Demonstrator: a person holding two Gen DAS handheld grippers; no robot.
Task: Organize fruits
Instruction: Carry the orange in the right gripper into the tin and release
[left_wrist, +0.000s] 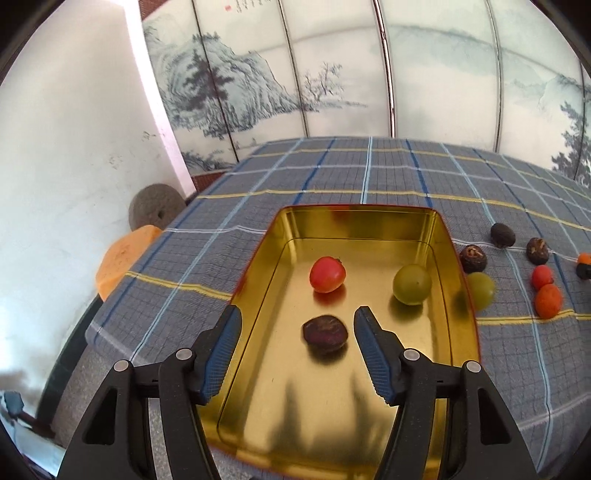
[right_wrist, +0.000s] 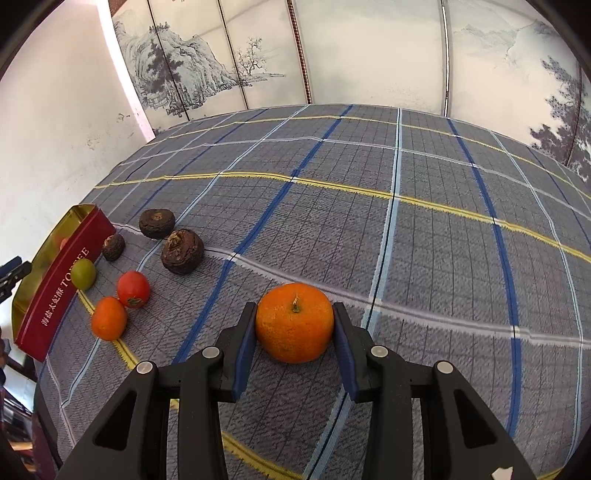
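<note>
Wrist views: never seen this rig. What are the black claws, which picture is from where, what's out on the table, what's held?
No robot here: a person holds a two-finger claw in each hand, and a fisheye camera on each looks out along its fingers.

The left wrist view shows the left claw open above a gold tin. In the tin lie a red tomato, a green grape and a dark water chestnut.

The right wrist view shows the right claw with both pads against a large mandarin on the plaid tablecloth. Beside the tin, still on the cloth: three more water chestnuts, a grape, a tomato and a small mandarin.
</note>
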